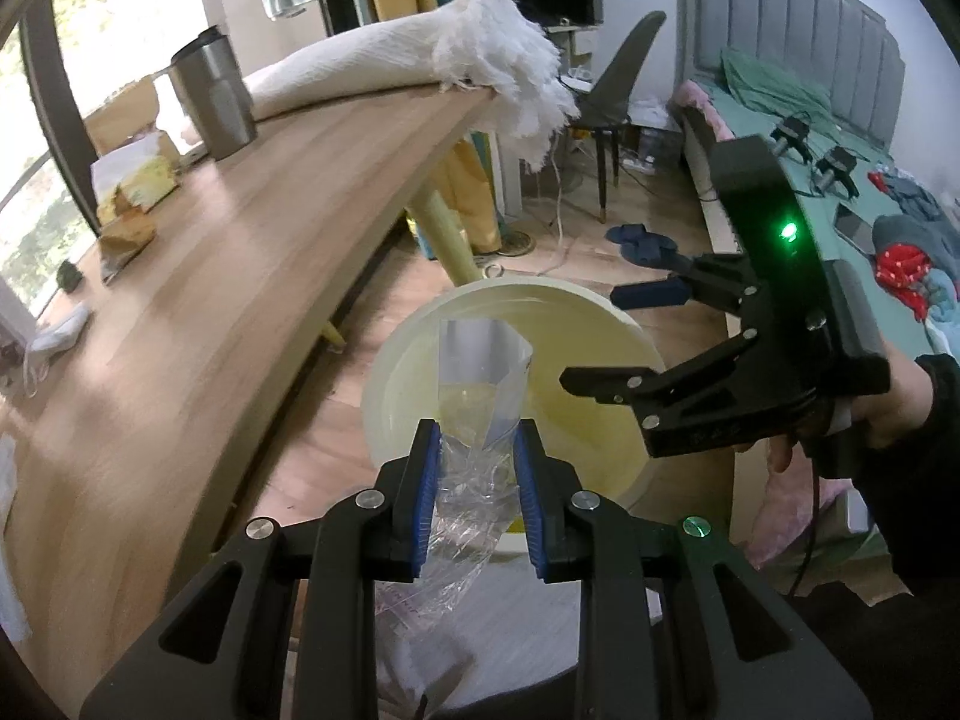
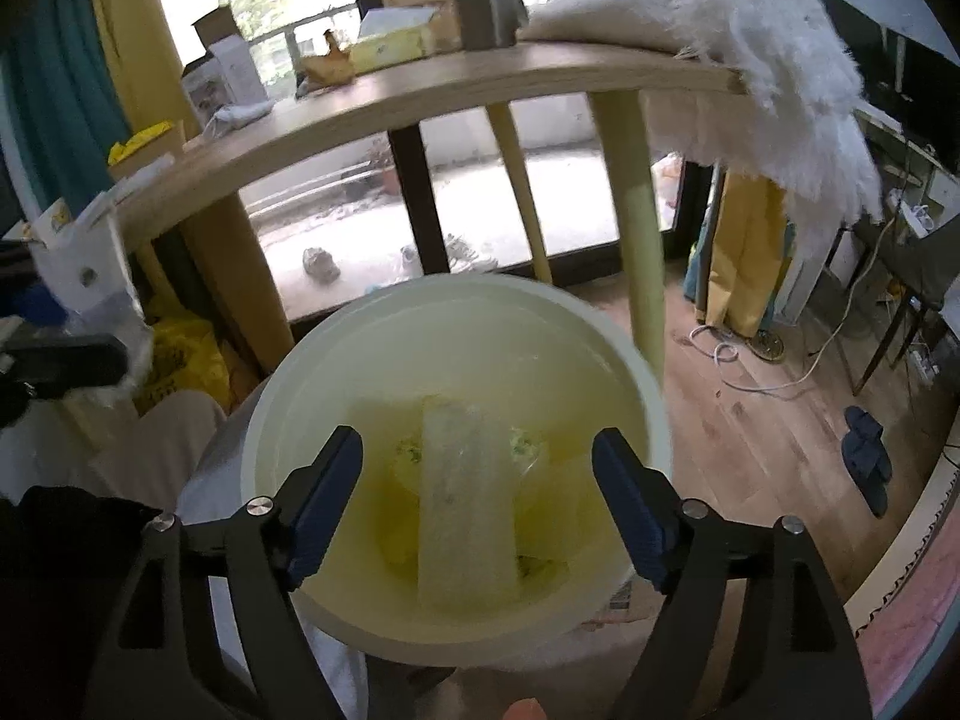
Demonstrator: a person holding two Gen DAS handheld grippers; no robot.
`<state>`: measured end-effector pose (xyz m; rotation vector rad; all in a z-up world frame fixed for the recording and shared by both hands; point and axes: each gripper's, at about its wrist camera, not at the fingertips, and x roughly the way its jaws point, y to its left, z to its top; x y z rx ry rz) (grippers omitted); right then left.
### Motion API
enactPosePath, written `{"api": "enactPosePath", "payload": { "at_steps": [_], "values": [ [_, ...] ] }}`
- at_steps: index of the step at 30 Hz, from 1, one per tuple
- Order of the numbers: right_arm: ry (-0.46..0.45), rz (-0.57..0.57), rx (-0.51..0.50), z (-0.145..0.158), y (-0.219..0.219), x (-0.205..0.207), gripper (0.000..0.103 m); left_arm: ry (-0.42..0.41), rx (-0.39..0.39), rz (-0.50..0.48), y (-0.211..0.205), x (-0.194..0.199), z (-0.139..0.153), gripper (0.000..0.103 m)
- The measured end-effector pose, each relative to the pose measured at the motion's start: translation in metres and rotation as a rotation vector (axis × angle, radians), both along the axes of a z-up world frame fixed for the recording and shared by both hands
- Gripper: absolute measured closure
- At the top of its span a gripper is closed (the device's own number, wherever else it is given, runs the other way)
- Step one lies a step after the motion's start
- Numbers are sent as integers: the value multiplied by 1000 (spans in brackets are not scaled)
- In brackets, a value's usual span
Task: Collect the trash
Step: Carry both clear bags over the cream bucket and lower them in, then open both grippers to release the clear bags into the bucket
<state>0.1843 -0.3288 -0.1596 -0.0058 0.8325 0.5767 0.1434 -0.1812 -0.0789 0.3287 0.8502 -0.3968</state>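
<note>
Crinkling between left tongs (image 1: 477, 474), clear plastic wrapper (image 1: 474, 420) stands upright.

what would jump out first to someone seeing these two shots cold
First, the crumpled clear plastic bag pinched in the left gripper, held right over the mouth of the pale round bin on the floor beside the wooden table. Next, the right gripper hangs open above the same bin, where a pale wrapper already lies. A frayed white cloth drapes off the table's corner.

Crumpled clear wrapper (image 1: 477, 420) upright above cream bin (image 1: 606, 420)
</note>
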Motion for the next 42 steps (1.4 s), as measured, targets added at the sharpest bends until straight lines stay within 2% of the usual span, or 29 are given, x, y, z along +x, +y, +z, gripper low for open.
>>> {"api": "enactPosePath", "payload": {
  "at_steps": [7,13,17,20,23,26,29,42],
  "values": [
    [5,-96,1,-4,-32,5,23,34,18,-43,-25,17,-16,76],
    [29,-151,-4,-12,-53,8,23,118,-6,-41,-38,40,-32,75],
    [44,-186,0,-15,-63,10,23,149,-2,-36,-44,51,-42,65],
    [52,-204,1,-17,-67,11,23,167,-4,-34,-46,55,-47,63],
    [60,-215,2,-20,-69,11,23,169,-14,-37,-48,57,-47,60],
    [59,-218,4,-19,-71,12,23,169,-53,-36,-48,60,-43,50],
    [60,-222,4,-17,-71,13,23,159,-71,-35,-48,58,-39,47],
    [5,-181,-29,12,-49,8,23,95,-124,14,-18,45,-16,46]
  ]
}}
